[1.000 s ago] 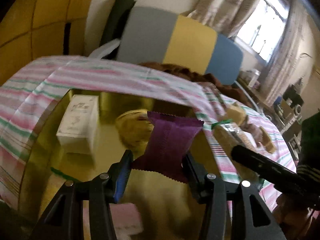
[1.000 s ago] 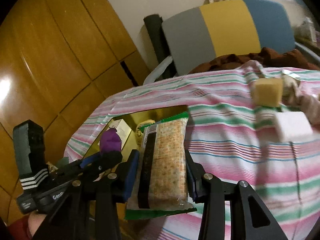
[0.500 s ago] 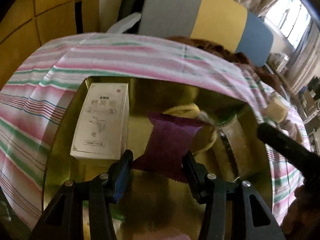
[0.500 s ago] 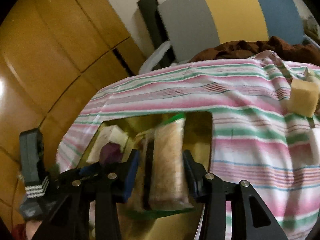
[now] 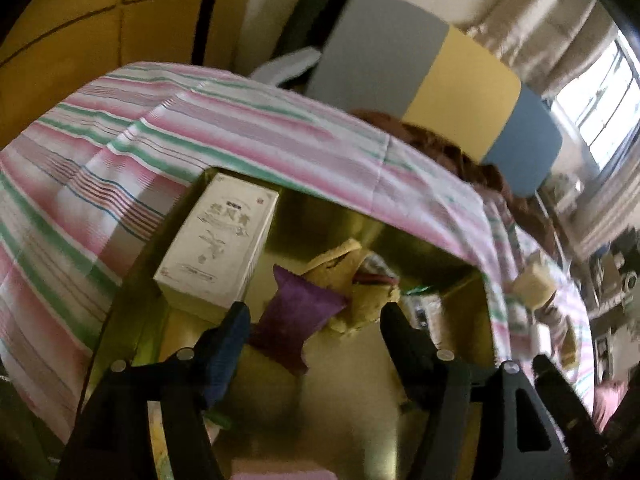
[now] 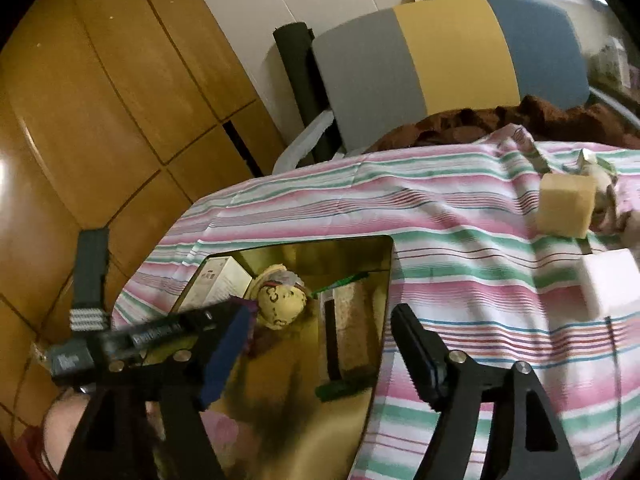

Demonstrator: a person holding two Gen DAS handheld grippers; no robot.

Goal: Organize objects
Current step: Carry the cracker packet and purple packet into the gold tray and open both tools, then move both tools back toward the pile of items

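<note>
A shiny gold tray sits sunk in the striped cloth. In it lie a white printed box, a purple sachet, a yellow cookie packet and a long cracker packet. My left gripper hangs over the tray with jaws opening. The sachet rests loose between them, close to the blue pad. My right gripper is also opening above the tray. The cracker packet lies flat below it, untouched by either pad. The cookie packet and the white box show beyond.
Pink, green and white striped cloth covers the surface. A yellow sponge block and a white block lie on it at the right. A grey, yellow and blue chair back stands behind, with wooden panels at left.
Both grippers have opened. The purple sachet has left the left pads and the cracker packet the right pads; both now lie in the tray. The left view has shifted and rolled.
</note>
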